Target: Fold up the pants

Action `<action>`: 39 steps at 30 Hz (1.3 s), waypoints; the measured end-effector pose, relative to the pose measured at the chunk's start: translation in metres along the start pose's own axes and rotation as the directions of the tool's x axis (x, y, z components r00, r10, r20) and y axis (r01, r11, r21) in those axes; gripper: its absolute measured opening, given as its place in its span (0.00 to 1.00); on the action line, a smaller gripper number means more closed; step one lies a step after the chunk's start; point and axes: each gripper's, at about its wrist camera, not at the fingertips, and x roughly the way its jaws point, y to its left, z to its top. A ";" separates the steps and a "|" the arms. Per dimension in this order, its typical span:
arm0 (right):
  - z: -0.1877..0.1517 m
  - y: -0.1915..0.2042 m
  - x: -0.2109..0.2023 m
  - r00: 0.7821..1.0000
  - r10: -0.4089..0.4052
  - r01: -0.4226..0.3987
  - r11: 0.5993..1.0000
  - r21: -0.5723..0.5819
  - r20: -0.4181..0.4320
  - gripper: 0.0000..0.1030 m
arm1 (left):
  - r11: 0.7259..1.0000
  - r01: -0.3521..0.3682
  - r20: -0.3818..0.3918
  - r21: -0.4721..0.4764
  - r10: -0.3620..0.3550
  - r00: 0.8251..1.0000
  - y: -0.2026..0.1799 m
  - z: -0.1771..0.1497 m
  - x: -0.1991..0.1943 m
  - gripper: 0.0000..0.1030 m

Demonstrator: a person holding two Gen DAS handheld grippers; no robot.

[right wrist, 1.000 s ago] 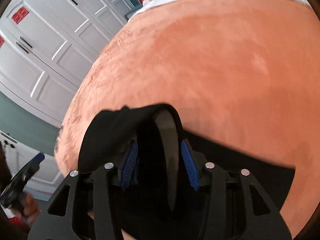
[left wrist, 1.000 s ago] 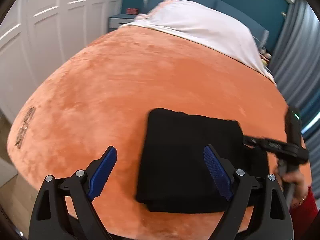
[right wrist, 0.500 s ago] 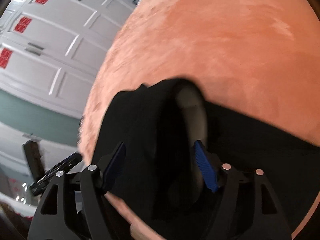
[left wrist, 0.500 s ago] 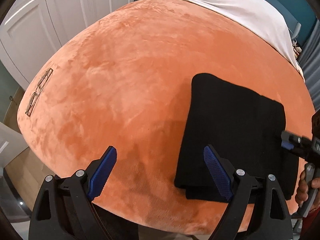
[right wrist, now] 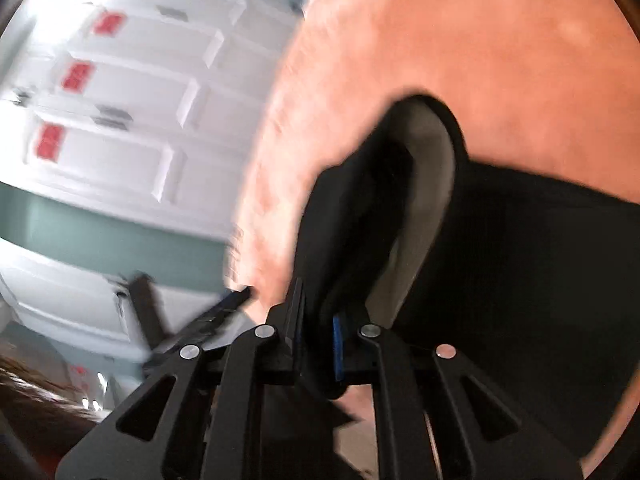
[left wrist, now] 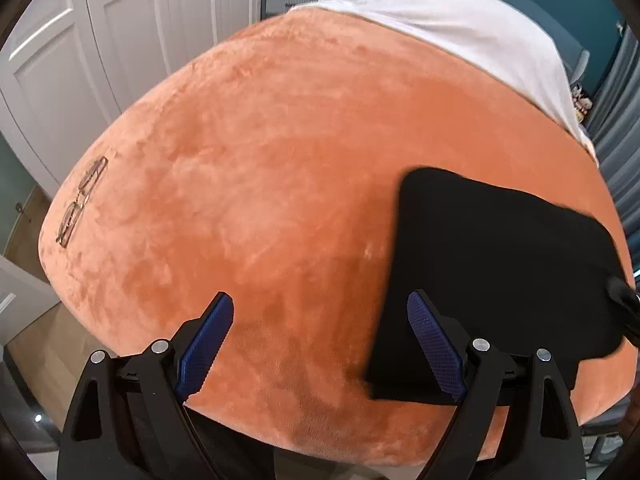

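Note:
The black pants lie folded into a rectangle on the orange blanket, at the right of the left wrist view. My left gripper is open and empty, hovering over the blanket's near edge, left of the pants. My right gripper is shut on the near edge of the pants, and a fold with a grey lining arches up from its jaws. The right wrist view is blurred by motion. The right gripper's tip shows at the pants' right edge.
A pair of glasses lies on the blanket's left edge. A white sheet covers the far end of the bed. White wardrobe doors stand to the left, grey curtains to the right.
My right gripper closed from open onto the pants' edge and swung sideways. My left gripper drifted left, so the pants now sit further right in its view.

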 end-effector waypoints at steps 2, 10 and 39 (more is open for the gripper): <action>-0.016 -0.021 -0.017 0.992 -0.126 0.126 0.992 0.025 0.009 0.10 | 1.000 0.019 -0.032 0.000 -0.019 0.999 -0.004 -0.003 0.009 0.84; -0.055 -0.075 -0.028 0.943 -0.313 0.294 0.942 0.161 0.109 0.38 | 0.996 -0.027 -0.069 0.081 0.033 0.997 -0.037 -0.015 0.017 0.84; -0.067 -0.099 -0.057 0.813 -0.564 0.545 0.824 0.156 0.140 0.84 | 0.987 0.143 -0.173 0.074 -0.128 0.977 -0.061 -0.017 0.054 0.84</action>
